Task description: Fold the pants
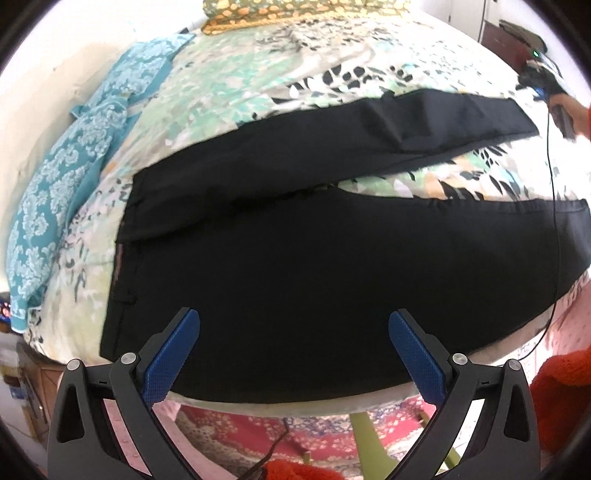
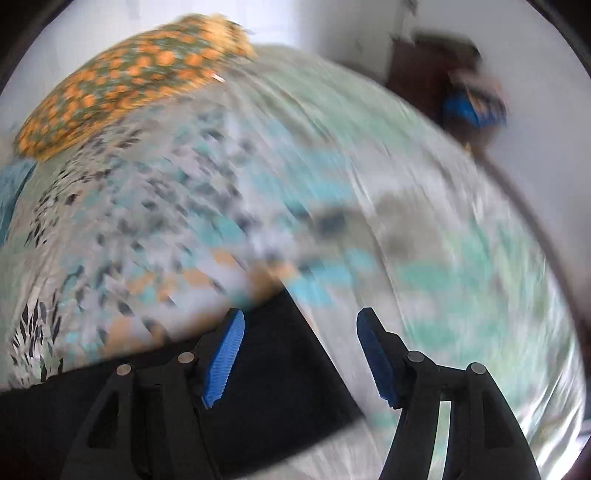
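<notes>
Black pants [image 1: 295,266] lie flat on a bed with a leaf-patterned sheet [image 1: 258,74]. The waist is at the left and the two legs spread apart toward the right. My left gripper [image 1: 293,328] is open and empty, above the near edge of the pants by the seat. My right gripper [image 2: 299,332] is open and empty over the hem of one leg [image 2: 277,369]; this view is blurred by motion. The right gripper also shows in the left wrist view [image 1: 546,85], at the end of the far leg.
A teal patterned cloth [image 1: 74,173] lies along the bed's left side. An orange-and-green pillow [image 1: 273,11] sits at the far end and also shows in the right wrist view [image 2: 122,88]. A thin black cable [image 1: 552,221] hangs across the near leg. A red patterned rug [image 1: 295,432] is below.
</notes>
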`<state>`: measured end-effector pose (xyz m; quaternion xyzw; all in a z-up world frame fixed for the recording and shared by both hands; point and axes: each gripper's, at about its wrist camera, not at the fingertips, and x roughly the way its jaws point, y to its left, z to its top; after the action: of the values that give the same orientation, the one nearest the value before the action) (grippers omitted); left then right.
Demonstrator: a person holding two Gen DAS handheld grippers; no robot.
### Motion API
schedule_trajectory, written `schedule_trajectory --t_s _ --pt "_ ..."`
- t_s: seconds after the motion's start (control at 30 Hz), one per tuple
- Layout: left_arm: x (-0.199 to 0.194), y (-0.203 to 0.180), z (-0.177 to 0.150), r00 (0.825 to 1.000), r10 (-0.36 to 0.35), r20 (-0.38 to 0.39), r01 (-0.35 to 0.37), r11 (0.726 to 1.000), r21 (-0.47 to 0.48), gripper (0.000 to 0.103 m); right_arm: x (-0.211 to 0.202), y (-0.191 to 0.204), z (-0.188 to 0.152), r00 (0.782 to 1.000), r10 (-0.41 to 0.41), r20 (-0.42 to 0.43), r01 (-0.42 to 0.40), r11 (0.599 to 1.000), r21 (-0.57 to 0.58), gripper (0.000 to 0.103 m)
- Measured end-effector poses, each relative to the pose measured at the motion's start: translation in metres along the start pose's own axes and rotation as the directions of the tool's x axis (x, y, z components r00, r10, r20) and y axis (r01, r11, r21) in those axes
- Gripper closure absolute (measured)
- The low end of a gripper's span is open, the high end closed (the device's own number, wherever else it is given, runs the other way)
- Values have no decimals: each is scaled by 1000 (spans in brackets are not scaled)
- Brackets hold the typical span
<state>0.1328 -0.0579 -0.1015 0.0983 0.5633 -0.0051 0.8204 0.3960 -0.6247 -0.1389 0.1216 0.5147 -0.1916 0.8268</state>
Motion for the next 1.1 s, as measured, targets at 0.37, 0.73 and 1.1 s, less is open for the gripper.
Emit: schedule_trajectory --t_s 0.37,0.73,1.1 --pt "3 -15 5 1000 -1 -17 2 999 33 1 38 -23 -41 986 87 -140 -85 996 23 82" --pt "46 46 25 998 46 -39 -51 992 -120 1 25 11 -56 982 -188 -12 183 966 -181 50" --pt "183 152 82 978 207 -16 -198 904 -378 0 -112 56 -188 981 127 147 -100 979 -178 28"
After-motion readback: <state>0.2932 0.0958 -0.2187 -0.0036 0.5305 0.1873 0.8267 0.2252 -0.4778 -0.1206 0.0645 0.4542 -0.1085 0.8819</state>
